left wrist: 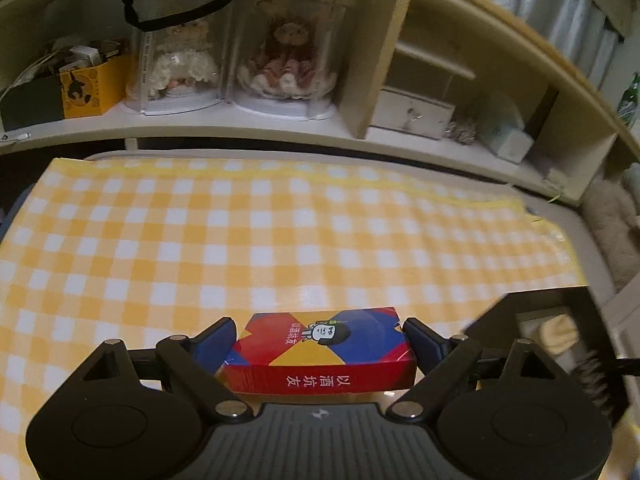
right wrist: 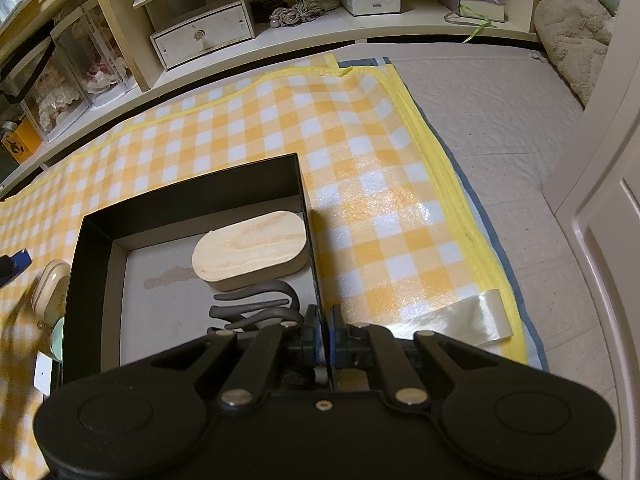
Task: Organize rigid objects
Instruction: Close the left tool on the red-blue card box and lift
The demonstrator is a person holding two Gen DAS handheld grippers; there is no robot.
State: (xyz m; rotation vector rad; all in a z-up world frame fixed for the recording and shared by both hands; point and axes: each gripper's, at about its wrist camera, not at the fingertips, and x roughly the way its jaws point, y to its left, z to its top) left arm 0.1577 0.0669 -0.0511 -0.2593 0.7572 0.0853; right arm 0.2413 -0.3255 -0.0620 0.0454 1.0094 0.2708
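**Card box held by its ends, storage box pinched by one wall**

The left gripper [left wrist: 320, 340] has its blue fingers [left wrist: 216, 342] spread wide around a red, blue and yellow card box [left wrist: 320, 354], one pad at each short end. It seems lifted clear of the checked yellow cloth [left wrist: 240, 240], though the view does not settle that. The black storage box [right wrist: 192, 200] sits to the right, its corner showing at the right edge of the left view. The right gripper [right wrist: 325, 334] is squeezed narrow on the near end of the storage box's right wall.

Inside lie a wooden oval block [right wrist: 250, 248] at the far right and a grey curved hook [right wrist: 256, 308] just in front of it.

Risks, as I judge them:
- The card box looks glossy; with contact only at its ends it could swivel or slip out mid-carry
- Free floor is on the left of the storage box, so a drop to the right would land on the block or hook
- A thin wall pinched at one spot may bend or tip the storage box if tugged
- A cream case [right wrist: 50, 280] sits just beside the left wall and could get knocked
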